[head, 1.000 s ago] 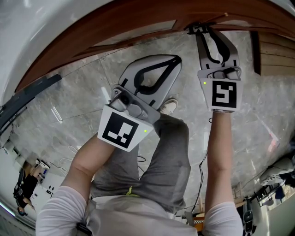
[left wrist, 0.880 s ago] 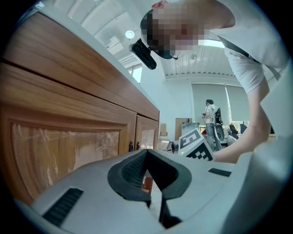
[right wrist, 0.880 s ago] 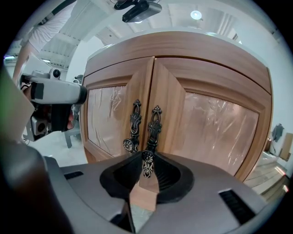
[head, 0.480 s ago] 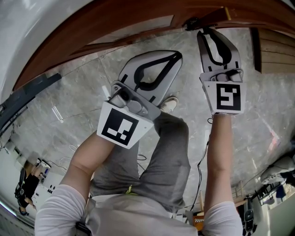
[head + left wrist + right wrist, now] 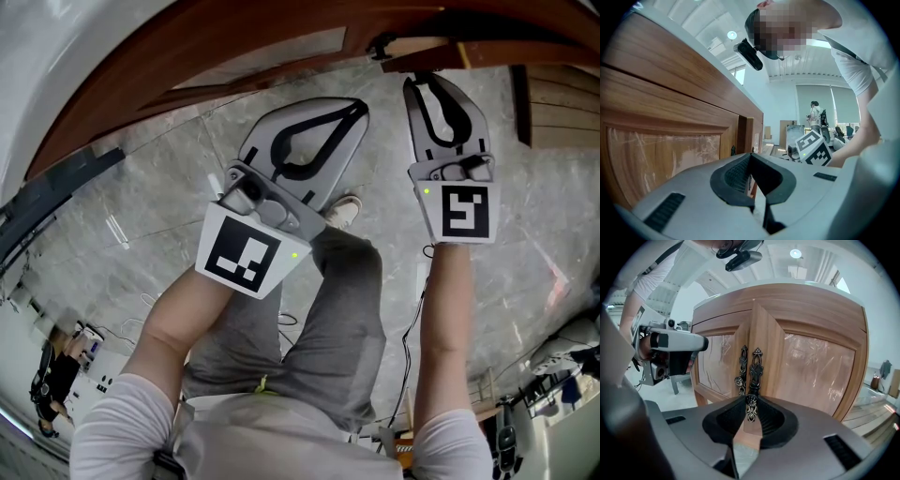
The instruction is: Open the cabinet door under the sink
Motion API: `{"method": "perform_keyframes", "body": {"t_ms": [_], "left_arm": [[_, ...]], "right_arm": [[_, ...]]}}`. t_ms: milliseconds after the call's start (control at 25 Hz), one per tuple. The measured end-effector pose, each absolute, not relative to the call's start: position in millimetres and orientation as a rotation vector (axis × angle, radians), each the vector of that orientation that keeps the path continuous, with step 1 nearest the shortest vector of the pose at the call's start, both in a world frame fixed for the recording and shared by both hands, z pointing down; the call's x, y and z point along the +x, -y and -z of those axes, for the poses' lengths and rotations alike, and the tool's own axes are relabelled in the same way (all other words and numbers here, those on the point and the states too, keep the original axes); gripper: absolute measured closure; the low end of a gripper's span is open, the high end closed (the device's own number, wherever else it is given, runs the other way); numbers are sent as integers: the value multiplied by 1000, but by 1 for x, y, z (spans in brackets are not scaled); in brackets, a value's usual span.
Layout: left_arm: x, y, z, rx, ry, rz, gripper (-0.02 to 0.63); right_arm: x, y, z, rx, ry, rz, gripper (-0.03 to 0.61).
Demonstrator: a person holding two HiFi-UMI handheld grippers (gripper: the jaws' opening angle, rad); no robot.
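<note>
Grey right gripper (image 5: 751,398) jaws are clamped on the handle (image 5: 755,367) at their tips. Door (image 5: 811,362) just beyond, ajar. Pull back along the hinge arc without twisting, or the knob could slip. Left gripper (image 5: 751,156) jaws closed, empty.

The floor (image 5: 159,178) was grey, marble-veined tile with thin joints and a dull sheen. The wooden cabinet (image 5: 234,52) stood directly on it, its base meeting the tile along the top of the head view. A person's pale shoe (image 5: 345,214) was planted on the tile just below the cabinet front. A thin black cable (image 5: 407,349) trailed across the floor to the shoe's right, and wooden slats (image 5: 562,108) lay at the far right.
</note>
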State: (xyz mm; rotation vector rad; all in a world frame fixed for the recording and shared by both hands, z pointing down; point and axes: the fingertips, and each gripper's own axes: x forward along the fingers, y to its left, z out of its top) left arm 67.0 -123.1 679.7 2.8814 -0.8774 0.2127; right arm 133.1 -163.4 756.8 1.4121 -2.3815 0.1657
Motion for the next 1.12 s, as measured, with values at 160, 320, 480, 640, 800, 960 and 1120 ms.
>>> {"method": "perform_keyframes", "body": {"t_ms": [160, 320, 480, 640, 800, 960, 1120], "left_arm": [[70, 118, -681, 2887, 881, -218, 599], [83, 138, -683, 2874, 920, -208, 599], [109, 139, -678, 2885, 926, -204, 599], [117, 151, -689, 2828, 962, -204, 599], [126, 162, -692, 2797, 978, -180, 599], [130, 171, -691, 2744, 1000, -137, 600], [130, 173, -695, 2780, 987, -144, 600]], "right_arm": [[134, 153, -758, 1388, 2394, -156, 485], [135, 158, -758, 1371, 2401, -140, 486], [146, 145, -753, 1379, 2399, -154, 486], [147, 142, -755, 1363, 2392, -152, 486], [146, 145, -755, 1362, 2407, -148, 486], [147, 143, -753, 1363, 2414, -141, 486], [147, 142, -756, 1352, 2408, -144, 486]]}}
